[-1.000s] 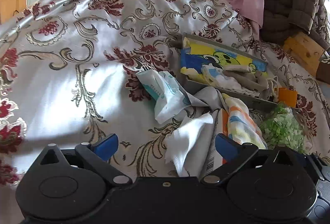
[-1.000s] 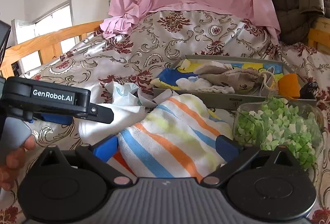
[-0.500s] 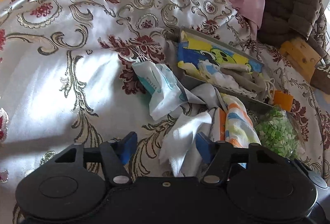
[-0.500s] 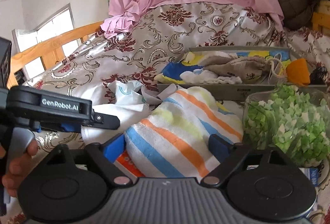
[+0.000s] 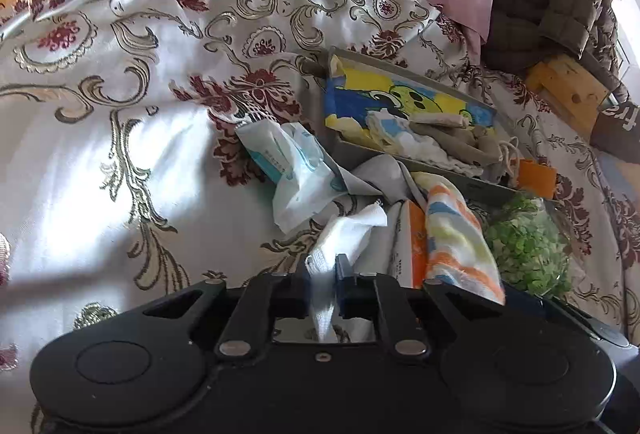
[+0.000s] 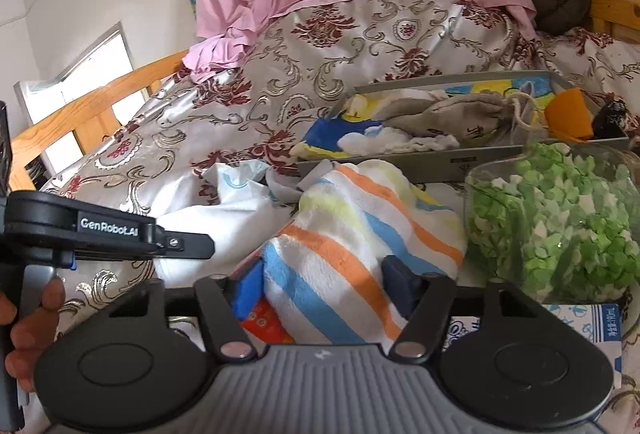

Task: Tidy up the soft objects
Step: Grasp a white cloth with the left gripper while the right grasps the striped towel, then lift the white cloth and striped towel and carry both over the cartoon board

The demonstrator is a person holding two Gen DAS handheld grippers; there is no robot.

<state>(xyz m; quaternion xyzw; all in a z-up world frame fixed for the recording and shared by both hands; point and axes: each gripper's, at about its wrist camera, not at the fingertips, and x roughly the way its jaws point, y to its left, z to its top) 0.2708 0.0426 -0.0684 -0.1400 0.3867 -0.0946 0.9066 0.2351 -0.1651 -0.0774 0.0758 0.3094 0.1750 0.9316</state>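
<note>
Towel point(image 6: 352, 242), striped, lies on the bed point(image 5: 120, 154) before the tray point(image 6: 460, 162), beside a bag point(image 6: 560, 222) of green bits. Right gripper point(image 6: 324, 286) has just been closing; its fingers press the towel's two sides. Left gripper point(image 5: 322, 274) has just closed too, fingers pinching a white cloth point(image 5: 352, 230) left of the towel.

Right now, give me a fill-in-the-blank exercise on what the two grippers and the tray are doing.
1. The left gripper is shut on the ____ cloth.
2. The right gripper's jaws, just closing, straddle the ____ towel.
3. The beige drawstring pouch lies in the grey ____.
4. The clear bag holds ____ pieces.

Missing words: white; striped; tray; green
</note>
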